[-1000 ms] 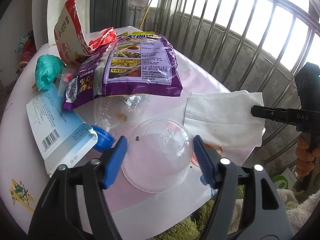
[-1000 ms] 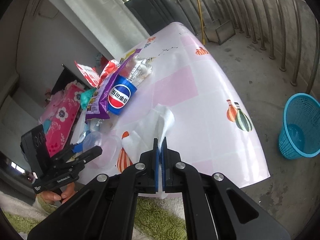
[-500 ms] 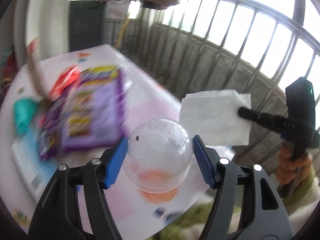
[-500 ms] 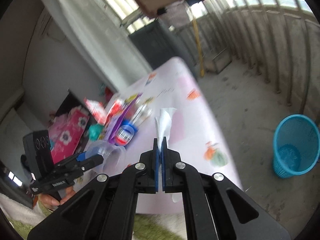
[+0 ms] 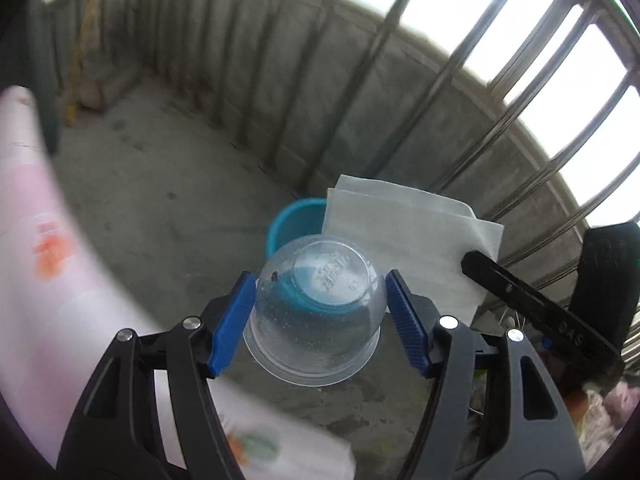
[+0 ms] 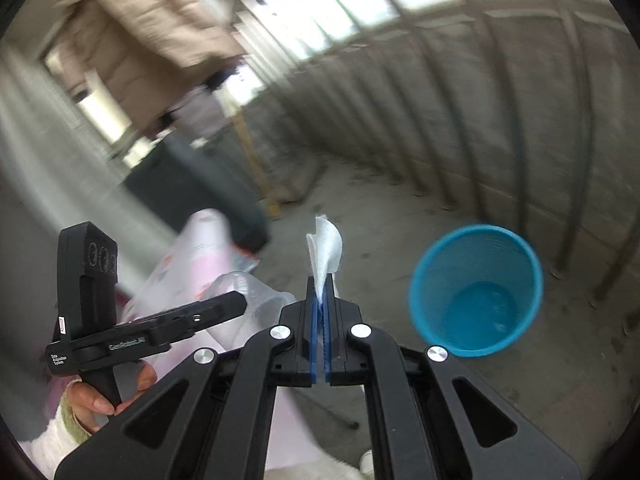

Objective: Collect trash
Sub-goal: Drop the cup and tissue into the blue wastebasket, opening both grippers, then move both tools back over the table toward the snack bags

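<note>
Holding the clear cup (image 5: 316, 312) in your left hand-held gripper (image 5: 320, 304) and the napkin (image 6: 325, 250) pinched in your shut right hand-held gripper (image 6: 320, 300), aim for the blue bin (image 6: 476, 292). Centre each above the bin before opening.

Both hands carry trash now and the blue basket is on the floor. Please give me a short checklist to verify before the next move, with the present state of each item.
1. Left hand-held gripper holds the clear plastic cup between its blue pads: ok.
2. Right hand-held gripper is shut on the white napkin: ok.
3. Blue basket is upright with its mouth open: ok.
4. Basket has room: ok, only its bare bottom shows.
5. Cup is over the basket mouth: cannot tell; in the left wrist view they overlap, but depth is unclear.
6. Napkin is over the basket: not ok; in the right wrist view the basket lies off to the right.
</note>
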The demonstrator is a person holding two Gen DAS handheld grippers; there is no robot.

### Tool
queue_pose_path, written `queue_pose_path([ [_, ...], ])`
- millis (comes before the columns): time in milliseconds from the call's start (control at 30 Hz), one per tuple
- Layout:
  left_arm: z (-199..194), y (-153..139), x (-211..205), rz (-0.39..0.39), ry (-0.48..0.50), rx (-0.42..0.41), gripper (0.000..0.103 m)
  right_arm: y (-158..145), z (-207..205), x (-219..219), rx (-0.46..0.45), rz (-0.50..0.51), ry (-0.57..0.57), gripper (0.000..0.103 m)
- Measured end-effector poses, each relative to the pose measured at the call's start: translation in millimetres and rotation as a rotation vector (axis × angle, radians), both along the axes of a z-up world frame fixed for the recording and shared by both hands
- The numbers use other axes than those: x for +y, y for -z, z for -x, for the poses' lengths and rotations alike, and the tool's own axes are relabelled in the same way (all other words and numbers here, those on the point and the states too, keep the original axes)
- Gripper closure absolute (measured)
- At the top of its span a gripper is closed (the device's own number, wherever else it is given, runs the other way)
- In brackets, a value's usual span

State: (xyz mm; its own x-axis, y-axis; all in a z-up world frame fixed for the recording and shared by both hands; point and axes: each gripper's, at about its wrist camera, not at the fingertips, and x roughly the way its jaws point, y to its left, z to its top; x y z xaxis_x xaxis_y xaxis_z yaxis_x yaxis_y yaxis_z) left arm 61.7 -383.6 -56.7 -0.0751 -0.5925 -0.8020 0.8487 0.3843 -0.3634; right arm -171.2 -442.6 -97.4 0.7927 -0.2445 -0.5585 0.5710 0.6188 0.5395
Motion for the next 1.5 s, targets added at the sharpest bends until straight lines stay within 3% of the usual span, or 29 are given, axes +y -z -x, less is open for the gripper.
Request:
queue_pose_path([
  [133, -3.7, 49.9, -73.8, -0.103, 0.029, 0.078, 0.040, 39.3, -1.4, -48.1, 0.037, -0.091, 0.086, 0.101],
  [400, 4.2, 120.1, -169.3, -0.230, 0.048, 0.099, 0.039, 112.9, -17.4, -118.0, 0.149, -0.212, 0.177, 0.101],
  [433, 5.0, 128.2, -183.5, -0.250, 0.052, 0.092, 0.037, 124.3, -19.2, -128.0, 0.160, -0.233, 0.180, 0.099],
  [467, 8.1, 133.1, -189.9, -0.266, 0.052, 0.085, 0.024, 136.3, -20.8, -137.8, 0.175, -0.260, 0.188, 0.099],
  [500, 8.7, 139.2, -198.1, -0.277, 0.046, 0.075, 0.020, 145.6, -21.1, -145.3, 0.187, -0.281, 0.190, 0.094],
  [533, 9.4, 139.9, -201.9, -0.275, 0.038, 0.067, 0.020, 158.4, -21.3, -153.9, 0.221, -0.308, 0.201, 0.080],
  [600, 6.9, 140.7, -205.3, -0.269, 0.018, 0.071, 0.020, 171.6, -18.7, -164.0, 0.272, -0.326, 0.247, 0.065],
  [700, 2.8, 131.2, -191.8, -0.234, 0.000, 0.102, 0.020, 174.6, -6.6, -169.3, 0.257, -0.313, 0.289, 0.049],
  [900, -11.0, 99.2, -164.4, -0.107, -0.066, 0.118, 0.020, 157.3, 10.7, -162.1, 0.213, -0.271, 0.331, 0.045],
  [1067, -1.5, 52.4, -130.7, -0.006, -0.023, 0.076, 0.020, 109.2, 20.0, -135.0, 0.193, -0.146, 0.332, 0.043],
  [1200, 21.0, 6.6, -87.5, 0.067, 0.059, 0.011, 0.019, 60.9, 10.4, -104.9, 0.229, -0.002, 0.303, 0.029],
  [1500, 57.5, -66.4, 40.1, 0.207, 0.015, -0.157, 0.016, -20.3, -32.4, -12.7, 0.310, 0.326, 0.174, 0.006],
])
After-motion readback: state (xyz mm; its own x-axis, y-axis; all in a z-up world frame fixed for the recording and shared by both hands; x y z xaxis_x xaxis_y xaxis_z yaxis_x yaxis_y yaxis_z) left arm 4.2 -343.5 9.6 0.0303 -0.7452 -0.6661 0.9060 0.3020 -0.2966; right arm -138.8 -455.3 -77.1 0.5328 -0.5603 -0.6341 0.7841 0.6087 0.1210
